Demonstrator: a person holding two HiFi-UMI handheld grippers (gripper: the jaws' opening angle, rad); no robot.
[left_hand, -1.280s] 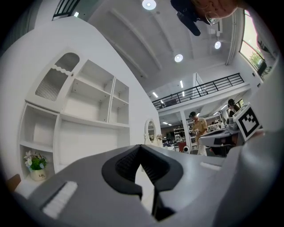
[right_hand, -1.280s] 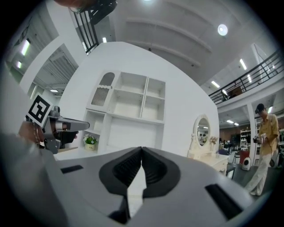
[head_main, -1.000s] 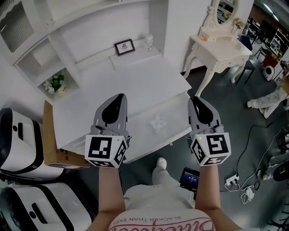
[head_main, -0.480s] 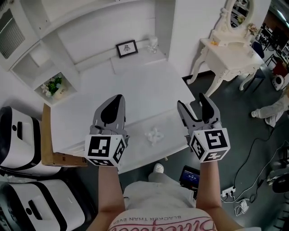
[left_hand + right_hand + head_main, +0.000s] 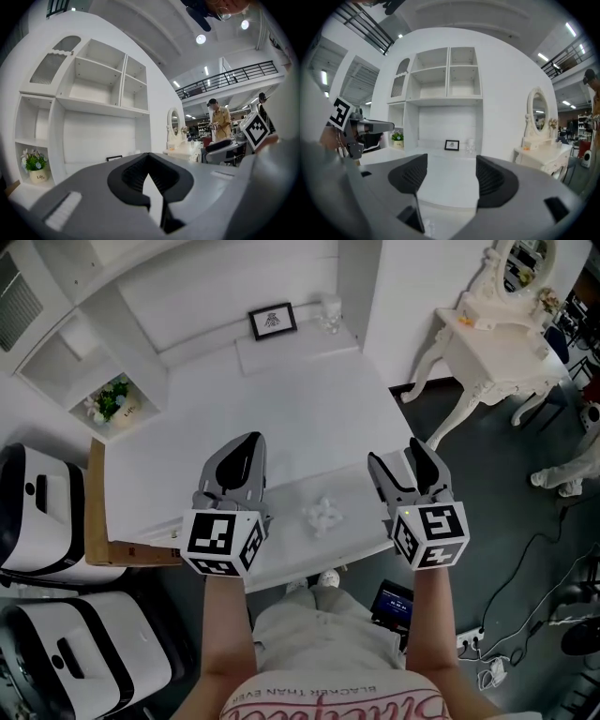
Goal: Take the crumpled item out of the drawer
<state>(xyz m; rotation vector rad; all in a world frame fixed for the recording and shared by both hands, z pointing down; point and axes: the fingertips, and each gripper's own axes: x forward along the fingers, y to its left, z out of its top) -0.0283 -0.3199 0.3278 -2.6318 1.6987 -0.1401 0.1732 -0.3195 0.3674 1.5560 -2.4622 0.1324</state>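
A small white crumpled item (image 5: 323, 515) lies in the open white drawer (image 5: 291, 556) at the desk's front, between my two grippers. My left gripper (image 5: 241, 457) hovers over the drawer's left part with its jaws shut and nothing in them; in the left gripper view (image 5: 149, 161) the pads meet. My right gripper (image 5: 397, 457) hangs over the drawer's right end, open and empty, above and to the right of the item. The right gripper view (image 5: 447, 173) shows the white desk top between the spread pads (image 5: 410, 174).
The white desk (image 5: 281, 409) carries a framed picture (image 5: 273, 321) and a glass (image 5: 331, 313) at the back, with a potted plant (image 5: 112, 399) in the shelf unit on the left. A white dressing table (image 5: 497, 334) stands right. White machines (image 5: 37, 521) and a cardboard box (image 5: 103, 521) stand left; cables (image 5: 525, 559) cross the floor.
My right gripper's jaws have gone from shut to open. Both grippers have moved slightly forward over the drawer. The left gripper stays shut.
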